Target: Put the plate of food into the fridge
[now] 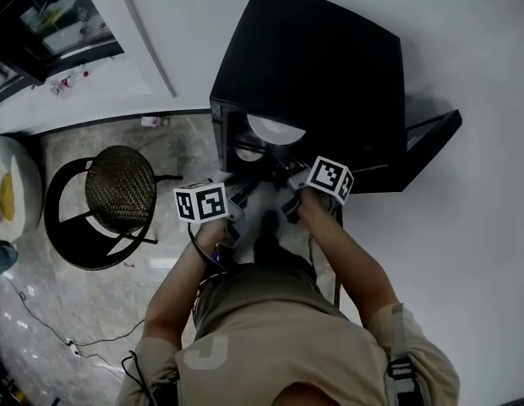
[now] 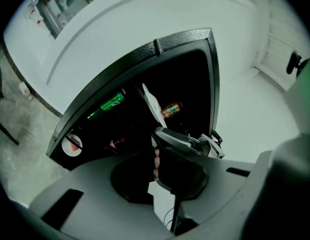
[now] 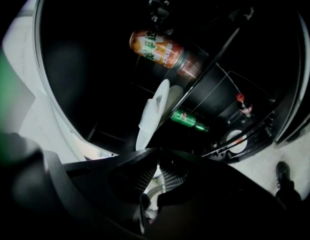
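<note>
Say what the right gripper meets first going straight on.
The right gripper is shut on the plate, so the plate leads; beyond it a shelf edge in the fridge looks nearest, though depth is unclear.

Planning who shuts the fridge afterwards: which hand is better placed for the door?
Right, probably. The left gripper and right gripper both pinch the plate at the fridge, but its open door stands on the right gripper's side.

Your tan short-sleeved shirt (image 1: 270, 337), buckled grey strap (image 1: 399, 366) at four o'clock, black cable (image 1: 127, 364) at seven, black-and-white marker cubes (image 1: 201, 202).
</note>
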